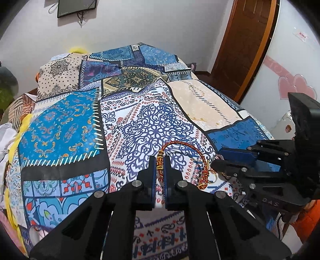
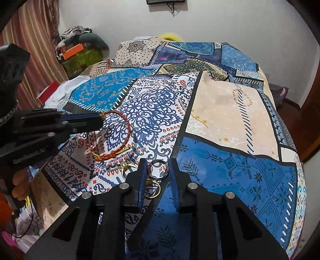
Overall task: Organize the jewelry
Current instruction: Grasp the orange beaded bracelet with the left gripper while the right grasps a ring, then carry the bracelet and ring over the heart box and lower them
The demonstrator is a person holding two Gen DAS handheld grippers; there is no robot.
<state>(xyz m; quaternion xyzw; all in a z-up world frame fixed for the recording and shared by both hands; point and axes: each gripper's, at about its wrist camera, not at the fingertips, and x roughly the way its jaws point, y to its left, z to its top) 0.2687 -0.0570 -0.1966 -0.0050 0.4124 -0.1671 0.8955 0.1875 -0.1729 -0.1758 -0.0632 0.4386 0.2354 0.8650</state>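
A red braided cord bracelet (image 1: pixel 185 145) with gold beads lies on the patterned bedspread (image 1: pixel 66 124). My left gripper (image 1: pixel 159 163) is shut on the bracelet's gold beads. It shows in the right wrist view (image 2: pixel 100 118) pinching the bracelet (image 2: pixel 127 128). My right gripper (image 2: pixel 158 170) is open with a silver ring (image 2: pixel 159 170) between its fingers. Gold rings (image 2: pixel 152 190) lie just below and a gold clasp (image 2: pixel 126 167) to the left. The right gripper (image 1: pixel 217 160) shows at the right of the left wrist view, beside the bracelet's tassel end.
The patchwork bedspread (image 2: pixel 230 112) covers the whole bed. A brown door (image 1: pixel 246 40) stands at the right. Clutter and a curtain (image 2: pixel 32 26) are at the bed's left side. A screen (image 1: pixel 76 8) hangs on the far wall.
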